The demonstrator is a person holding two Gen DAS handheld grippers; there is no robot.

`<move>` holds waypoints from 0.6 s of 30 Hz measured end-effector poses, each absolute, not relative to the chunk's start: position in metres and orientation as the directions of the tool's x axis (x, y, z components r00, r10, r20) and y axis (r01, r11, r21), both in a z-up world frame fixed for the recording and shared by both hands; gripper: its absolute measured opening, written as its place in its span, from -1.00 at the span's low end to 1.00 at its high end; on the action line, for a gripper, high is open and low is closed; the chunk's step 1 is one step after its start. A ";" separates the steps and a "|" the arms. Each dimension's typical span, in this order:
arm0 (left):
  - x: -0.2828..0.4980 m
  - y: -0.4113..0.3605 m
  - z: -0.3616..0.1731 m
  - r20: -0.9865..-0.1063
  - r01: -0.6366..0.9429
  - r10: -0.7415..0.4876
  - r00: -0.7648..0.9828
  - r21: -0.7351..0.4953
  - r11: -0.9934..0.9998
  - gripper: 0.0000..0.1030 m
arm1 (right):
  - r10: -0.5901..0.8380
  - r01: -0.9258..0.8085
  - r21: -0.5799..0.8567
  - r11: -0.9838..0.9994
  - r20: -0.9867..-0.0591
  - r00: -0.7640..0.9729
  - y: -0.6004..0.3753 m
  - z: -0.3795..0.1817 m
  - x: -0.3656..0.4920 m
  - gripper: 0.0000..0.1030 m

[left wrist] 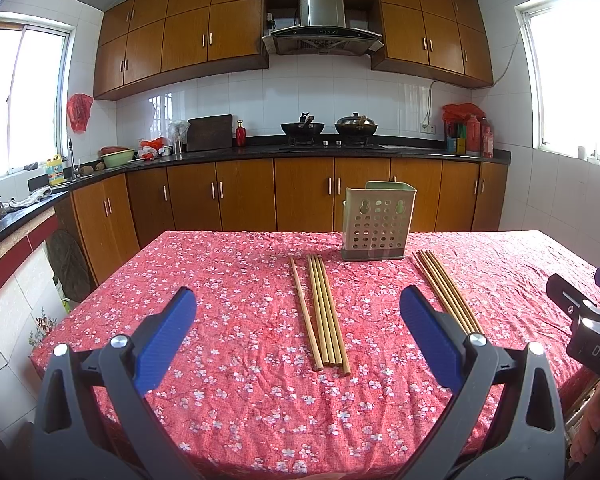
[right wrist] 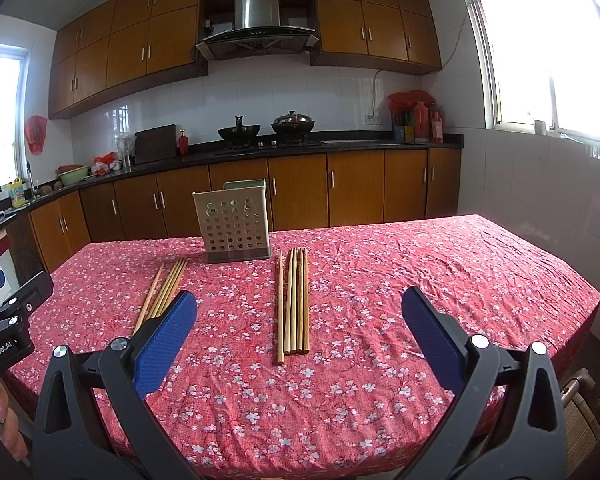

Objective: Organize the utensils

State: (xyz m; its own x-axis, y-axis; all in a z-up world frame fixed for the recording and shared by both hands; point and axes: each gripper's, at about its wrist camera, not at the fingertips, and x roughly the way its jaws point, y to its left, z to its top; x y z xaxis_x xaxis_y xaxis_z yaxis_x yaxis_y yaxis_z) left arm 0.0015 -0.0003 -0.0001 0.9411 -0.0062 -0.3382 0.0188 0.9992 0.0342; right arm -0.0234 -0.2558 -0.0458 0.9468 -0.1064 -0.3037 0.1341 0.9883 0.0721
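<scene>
Two bundles of wooden chopsticks lie on the red floral tablecloth. In the left wrist view the left bundle (left wrist: pixel 324 312) lies ahead between my fingers and the right bundle (left wrist: pixel 448 292) runs behind my right finger. A pale green perforated utensil holder (left wrist: pixel 376 222) stands upright behind them. My left gripper (left wrist: pixel 298 300) is open and empty above the near table. In the right wrist view the right bundle (right wrist: pixel 294 304) lies ahead, the left bundle (right wrist: pixel 164 292) sits by my left finger, and the holder (right wrist: pixel 234 226) stands behind. My right gripper (right wrist: pixel 300 304) is open and empty.
The table's edges (left wrist: pixel 80 308) drop off at left and at right (right wrist: pixel 580 292). The other gripper shows at the frame edge in each view: the right one (left wrist: pixel 588 320), the left one (right wrist: pixel 8 320). Kitchen counters with woks (left wrist: pixel 328 128) stand far behind.
</scene>
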 end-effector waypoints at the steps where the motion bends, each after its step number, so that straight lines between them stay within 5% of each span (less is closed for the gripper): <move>1: 0.002 0.000 0.000 -0.338 0.020 -0.007 0.941 0.034 0.999 0.93 | -0.106 0.134 0.072 0.988 -0.303 0.947 -0.256 -0.046 -0.024 0.97; 18: 0.001 -0.003 -0.002 -0.352 0.012 0.000 0.936 0.033 0.999 0.93 | -0.103 0.136 0.081 0.987 -0.318 0.942 -0.261 -0.048 -0.024 0.97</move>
